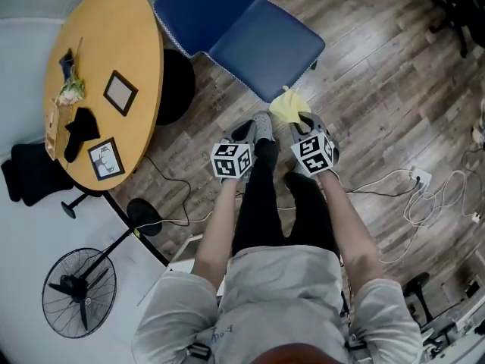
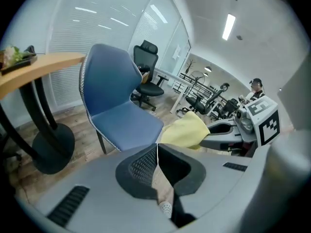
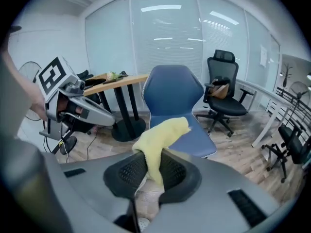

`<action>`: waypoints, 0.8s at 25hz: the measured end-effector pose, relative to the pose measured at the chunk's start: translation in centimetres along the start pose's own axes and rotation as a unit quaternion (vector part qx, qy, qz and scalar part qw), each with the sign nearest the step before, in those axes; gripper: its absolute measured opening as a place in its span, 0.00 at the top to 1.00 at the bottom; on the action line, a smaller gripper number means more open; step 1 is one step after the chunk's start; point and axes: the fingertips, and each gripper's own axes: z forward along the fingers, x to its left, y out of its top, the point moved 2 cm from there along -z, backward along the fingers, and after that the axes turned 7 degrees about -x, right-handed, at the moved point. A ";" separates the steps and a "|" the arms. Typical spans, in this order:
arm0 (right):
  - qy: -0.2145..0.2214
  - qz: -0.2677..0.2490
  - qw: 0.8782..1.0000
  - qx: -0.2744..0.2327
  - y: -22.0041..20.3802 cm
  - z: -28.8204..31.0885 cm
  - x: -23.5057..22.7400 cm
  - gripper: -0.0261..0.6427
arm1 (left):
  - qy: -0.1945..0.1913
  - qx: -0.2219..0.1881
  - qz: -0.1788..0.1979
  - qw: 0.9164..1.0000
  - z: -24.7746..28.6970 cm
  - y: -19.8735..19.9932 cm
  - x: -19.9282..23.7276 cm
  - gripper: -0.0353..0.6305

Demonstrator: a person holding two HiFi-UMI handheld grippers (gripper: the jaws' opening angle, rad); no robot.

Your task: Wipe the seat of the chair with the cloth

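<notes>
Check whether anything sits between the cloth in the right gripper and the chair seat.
Nothing visible. The right gripper holds the cloth just short of the seat, with only bare floor between them; nothing lies on the seat.

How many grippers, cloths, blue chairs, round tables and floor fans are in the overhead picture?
Grey handheld grippers: 2, the left gripper and the right gripper
Yellow cloth: 1
Blue padded chair: 1
Round wooden table: 1
Black floor fan: 1
Total: 6
</notes>
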 end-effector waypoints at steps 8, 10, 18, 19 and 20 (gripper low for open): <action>0.007 0.087 0.994 -0.059 5.6 -9.2 2.7 0.86 | 0.018 -0.063 -0.023 0.998 -7.5 5.8 -4.4 0.91; 0.007 0.101 0.992 -0.070 6.9 -10.6 3.2 0.86 | 0.021 -0.078 -0.025 0.996 -9.0 7.3 -4.9 0.91; -0.010 0.158 0.983 -0.097 10.4 -14.6 2.7 0.86 | 0.018 -0.115 -0.026 0.993 -12.7 11.9 -7.5 0.91; -0.007 0.163 0.982 -0.096 10.6 -14.9 2.8 0.86 | 0.018 -0.115 -0.025 0.993 -13.0 12.1 -7.7 0.91; -0.001 0.167 0.981 -0.097 10.7 -15.2 2.8 0.86 | 0.019 -0.114 -0.024 0.993 -13.3 12.3 -8.0 0.91</action>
